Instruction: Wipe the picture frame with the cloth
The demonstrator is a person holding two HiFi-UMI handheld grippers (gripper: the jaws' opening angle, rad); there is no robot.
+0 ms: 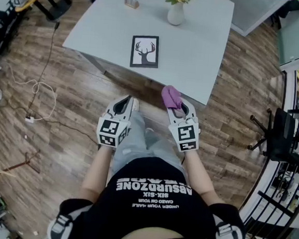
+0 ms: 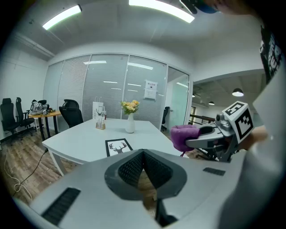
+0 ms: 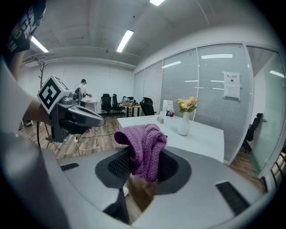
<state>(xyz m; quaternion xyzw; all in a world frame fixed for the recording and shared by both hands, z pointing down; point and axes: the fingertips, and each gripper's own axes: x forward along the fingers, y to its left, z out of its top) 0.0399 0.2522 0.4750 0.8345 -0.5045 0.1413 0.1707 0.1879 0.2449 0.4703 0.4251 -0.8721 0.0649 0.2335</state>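
A black picture frame (image 1: 145, 51) with a deer print lies flat on the white table (image 1: 197, 53); the left gripper view shows the frame (image 2: 118, 146) ahead. My right gripper (image 1: 178, 106) is shut on a purple knitted cloth (image 1: 171, 96), which bunches out of its jaws (image 3: 144, 147). It hovers just short of the table's near edge. My left gripper (image 1: 125, 102) is shut with nothing in it, over the floor beside the right one. Seen from the left gripper (image 2: 144, 164), the cloth (image 2: 182, 137) sits to its right.
A white vase with flowers (image 1: 176, 7) and a small holder (image 1: 131, 1) stand at the table's far side. A cable (image 1: 38, 88) lies on the wooden floor at left. A black chair (image 1: 280, 135) and a railing are at right. A person stands far back (image 3: 82, 91).
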